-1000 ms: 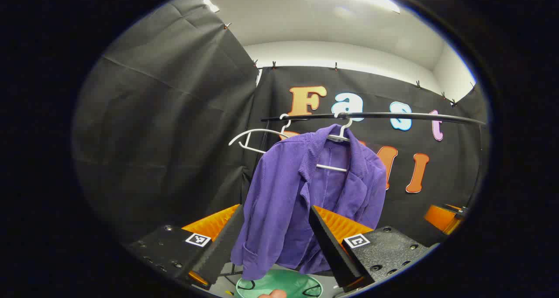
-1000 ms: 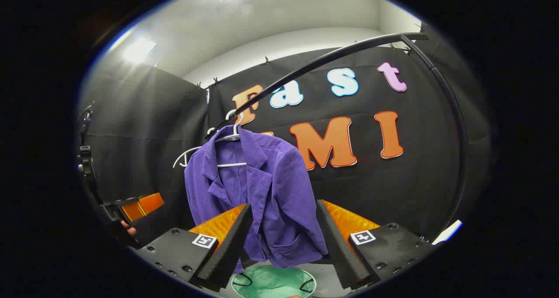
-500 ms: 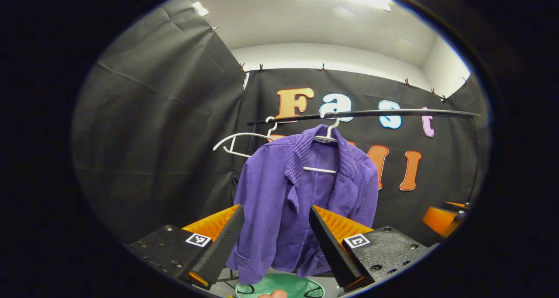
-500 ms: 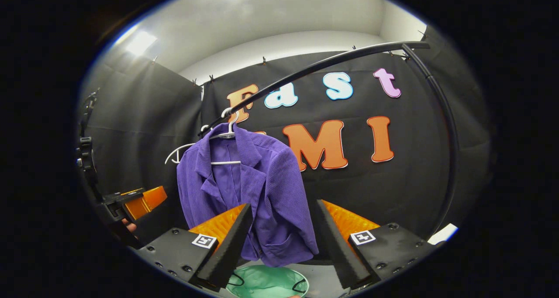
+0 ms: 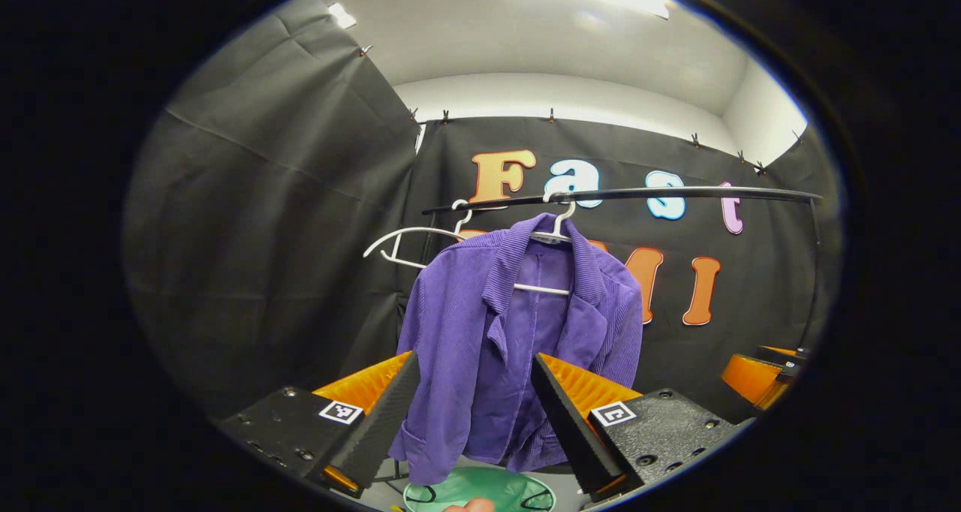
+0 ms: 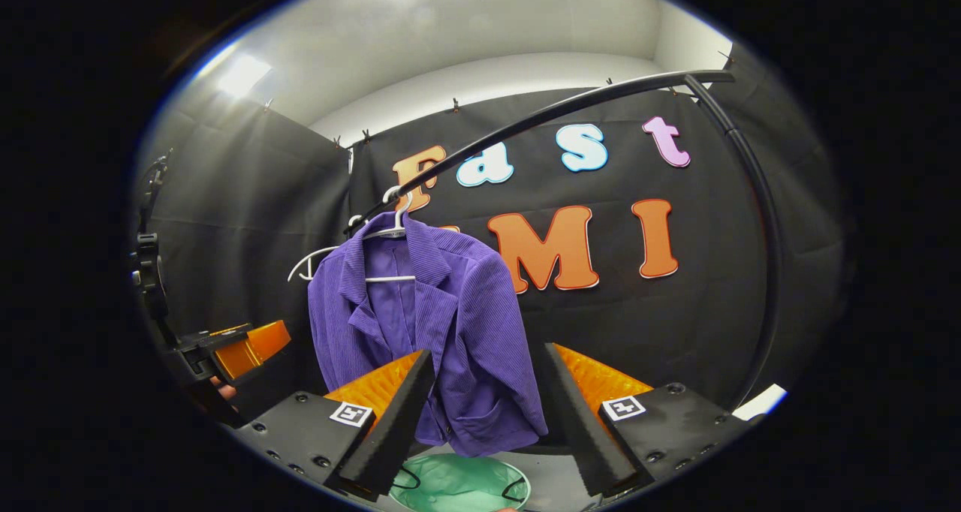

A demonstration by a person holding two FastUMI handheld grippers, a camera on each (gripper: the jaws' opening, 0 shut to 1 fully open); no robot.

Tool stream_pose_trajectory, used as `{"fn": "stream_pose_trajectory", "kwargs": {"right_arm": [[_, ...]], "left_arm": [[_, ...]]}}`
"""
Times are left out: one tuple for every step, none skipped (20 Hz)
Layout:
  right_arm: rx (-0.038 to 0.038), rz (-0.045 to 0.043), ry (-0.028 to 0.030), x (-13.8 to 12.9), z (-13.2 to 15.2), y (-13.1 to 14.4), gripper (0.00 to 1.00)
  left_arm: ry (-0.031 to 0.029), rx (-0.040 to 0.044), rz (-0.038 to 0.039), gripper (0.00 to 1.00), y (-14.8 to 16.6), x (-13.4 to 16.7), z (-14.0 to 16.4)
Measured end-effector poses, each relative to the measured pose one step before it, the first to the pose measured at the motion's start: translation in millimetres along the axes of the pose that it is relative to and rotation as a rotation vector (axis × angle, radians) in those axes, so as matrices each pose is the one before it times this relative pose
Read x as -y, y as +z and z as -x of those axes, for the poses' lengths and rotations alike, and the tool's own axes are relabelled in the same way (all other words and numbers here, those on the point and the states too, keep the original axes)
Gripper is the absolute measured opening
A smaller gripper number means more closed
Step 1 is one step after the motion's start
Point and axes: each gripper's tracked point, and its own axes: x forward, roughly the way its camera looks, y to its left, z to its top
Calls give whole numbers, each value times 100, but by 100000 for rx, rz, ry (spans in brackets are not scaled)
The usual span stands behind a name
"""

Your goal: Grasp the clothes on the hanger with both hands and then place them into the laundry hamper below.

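Both the left gripper and the right gripper are spread wide, well short of the purple jacket hanging on a hanger above the green hamper.

One jacket, two hangers, one rail, one hamper and two grippers are counted

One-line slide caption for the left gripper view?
Open left claw faces purple jacket on white hanger above green hamper.

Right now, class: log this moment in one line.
jacket: on hanger | hamper: below | left gripper: open | right gripper: open
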Motion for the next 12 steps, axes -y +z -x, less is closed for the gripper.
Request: {"fn": "stream_pose_trajectory", "kwargs": {"right_arm": [[89, -33, 114, 37, 113, -6, 89], [-39, -380, 154, -26, -35, -120, 89], [-139, -720, 476, -199, -113, -123, 89], [-174, -755, 758, -313, -265, -227, 89], [-260, -410, 905, -146, -232, -51, 89], [-229, 46, 747, -274, -391, -155, 89], [-9, 426, 833, -172, -517, -5, 89], [84, 437, 779, -131, -769, -139, 89], [-46, 116, 932, -228, -766, 8, 89], [-273, -461, 1151, -364, -1016, -164, 89], [-426, -727, 1457, -375, -1088, -69, 89], [-588, -803, 1392, -452, -1234, -151, 89]], "left_arm": [[489, -129, 171, 95, -38, -103, 52], [511, -326, -4, 95, 17, -112, 65], [459, -457, -51, 95, 6, 13, 5], [402, 23, 167, 99, 101, -21, -58], [462, 126, 112, 96, 149, -58, -91], [393, -133, -238, 96, 75, -76, -76], [281, -363, -542, 96, -105, -129, -19], [110, -401, -587, 94, -77, -84, -72], [-97, -277, -680, 92, -33, -75, -24], [151, 145, -770, 99, 119, -107, -366], [238, 631, -691, 99, 286, -123, -331], [299, 787, -336, 95, 372, -81, -514]]}}
